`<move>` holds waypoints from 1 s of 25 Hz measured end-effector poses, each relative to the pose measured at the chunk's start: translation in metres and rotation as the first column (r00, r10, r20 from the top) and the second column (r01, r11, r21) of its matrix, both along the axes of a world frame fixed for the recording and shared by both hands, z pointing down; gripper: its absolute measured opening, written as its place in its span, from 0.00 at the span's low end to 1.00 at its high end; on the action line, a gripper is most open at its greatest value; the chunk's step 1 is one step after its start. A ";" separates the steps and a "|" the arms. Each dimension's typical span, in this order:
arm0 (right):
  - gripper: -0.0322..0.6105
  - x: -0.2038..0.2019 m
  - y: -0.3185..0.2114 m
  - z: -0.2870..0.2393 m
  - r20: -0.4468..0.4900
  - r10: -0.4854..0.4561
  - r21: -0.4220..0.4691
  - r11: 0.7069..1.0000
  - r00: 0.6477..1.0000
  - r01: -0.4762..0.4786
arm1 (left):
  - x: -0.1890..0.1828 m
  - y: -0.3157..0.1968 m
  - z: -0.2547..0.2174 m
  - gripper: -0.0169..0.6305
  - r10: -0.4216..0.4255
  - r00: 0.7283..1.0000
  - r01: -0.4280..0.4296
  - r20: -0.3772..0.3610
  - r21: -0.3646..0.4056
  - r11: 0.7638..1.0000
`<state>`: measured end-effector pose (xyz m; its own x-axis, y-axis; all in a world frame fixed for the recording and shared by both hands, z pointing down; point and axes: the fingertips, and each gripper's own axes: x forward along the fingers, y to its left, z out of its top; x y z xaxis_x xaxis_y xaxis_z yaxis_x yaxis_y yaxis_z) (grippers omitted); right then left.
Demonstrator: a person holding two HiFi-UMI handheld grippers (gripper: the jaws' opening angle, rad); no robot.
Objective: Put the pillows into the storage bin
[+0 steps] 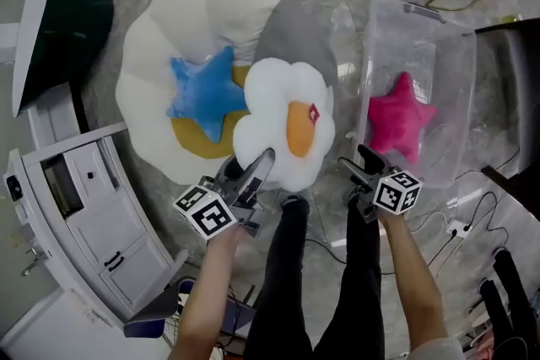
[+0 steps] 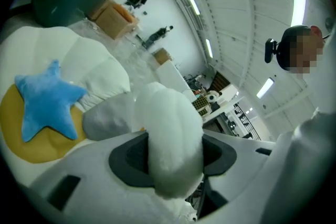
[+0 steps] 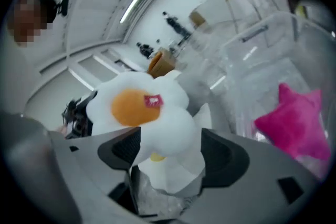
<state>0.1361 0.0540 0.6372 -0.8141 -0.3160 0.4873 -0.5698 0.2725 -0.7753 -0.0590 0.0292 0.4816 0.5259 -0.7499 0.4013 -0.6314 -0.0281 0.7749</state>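
Right tool (image 1: 359, 165) beside bin (image 1: 456, 88) holding star (image 1: 401, 120).

Star pillow (image 1: 399, 124) in storage bin (image 1: 422, 21) at right, flower pillow (image 1: 283, 126) left of bin, second star pillow (image 1: 201, 90) on large cushion (image 1: 148, 55)

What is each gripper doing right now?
Left gripper: closed on the flower pillow.
Right gripper: open, holding nothing.
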 end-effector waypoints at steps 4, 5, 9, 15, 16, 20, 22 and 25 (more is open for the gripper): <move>0.61 0.057 -0.007 0.014 0.118 0.202 -0.152 0.971 0.972 -0.184 | 0.062 0.005 -0.009 0.35 0.127 0.990 -0.127 -0.060 0.010 0.992; 0.61 0.068 -0.007 0.018 0.134 0.230 -0.183 0.962 0.964 -0.204 | 0.076 0.005 -0.011 0.35 0.147 0.985 -0.146 -0.088 0.015 0.989; 0.66 0.110 -0.006 0.023 0.196 0.357 -0.287 0.912 0.913 -0.294 | 0.127 0.002 -0.019 0.35 0.194 0.959 -0.191 -0.208 0.033 0.981; 0.68 0.163 -0.012 0.007 0.405 0.541 -0.453 0.819 0.737 -0.352 | 0.183 -0.015 -0.022 0.35 0.252 0.924 -0.247 -0.289 0.054 0.968; 0.60 0.172 -0.014 0.006 0.399 0.537 -0.436 0.824 0.743 -0.361 | 0.190 -0.019 -0.021 0.35 0.255 0.921 -0.250 -0.296 0.054 0.967; 0.45 0.206 -0.025 0.000 0.338 0.507 -0.346 0.851 0.793 -0.396 | 0.220 -0.031 -0.014 0.35 0.283 0.923 -0.282 -0.261 0.041 0.958; 0.41 0.225 -0.028 -0.002 0.282 0.495 -0.300 0.859 0.822 -0.414 | 0.234 -0.036 -0.009 0.35 0.300 0.925 -0.302 -0.232 0.027 0.953; 0.35 0.257 -0.035 -0.001 0.160 0.493 -0.244 0.859 0.855 -0.450 | 0.254 -0.042 -0.002 0.35 0.328 0.929 -0.331 -0.171 0.013 0.944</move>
<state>0.3931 0.0193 0.6360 -0.6794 -0.6065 0.4131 -0.4104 -0.1527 -0.8990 0.1947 -0.0130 0.4801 0.8031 -0.5170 0.2961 -0.4493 -0.1992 0.8709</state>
